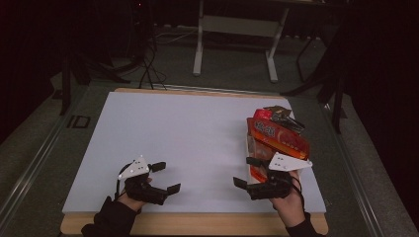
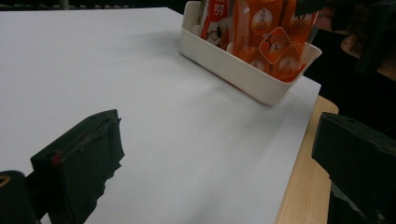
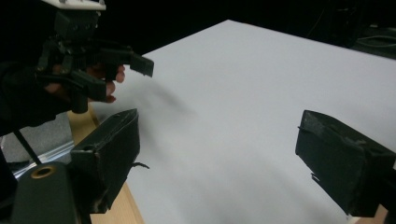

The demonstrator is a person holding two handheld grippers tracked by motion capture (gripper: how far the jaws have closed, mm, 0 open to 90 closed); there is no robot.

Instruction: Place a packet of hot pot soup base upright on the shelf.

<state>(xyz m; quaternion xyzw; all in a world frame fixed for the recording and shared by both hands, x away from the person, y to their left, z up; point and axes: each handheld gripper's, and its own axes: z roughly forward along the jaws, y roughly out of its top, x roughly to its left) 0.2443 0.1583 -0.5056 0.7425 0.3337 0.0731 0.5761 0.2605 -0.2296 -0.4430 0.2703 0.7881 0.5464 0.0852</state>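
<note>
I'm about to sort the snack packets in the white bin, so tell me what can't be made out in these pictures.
- Packet count in the white bin: the top edge of the left gripper view cuts off the orange packets.
- Packet print: too small and dim in the high view.
- The bin's near end in the high view: hidden behind the right tongs and their grey plate.

both hands low, left gripper [image 1: 166, 177] and right gripper [image 1: 245, 171] gaping, jaws facing inward
</note>
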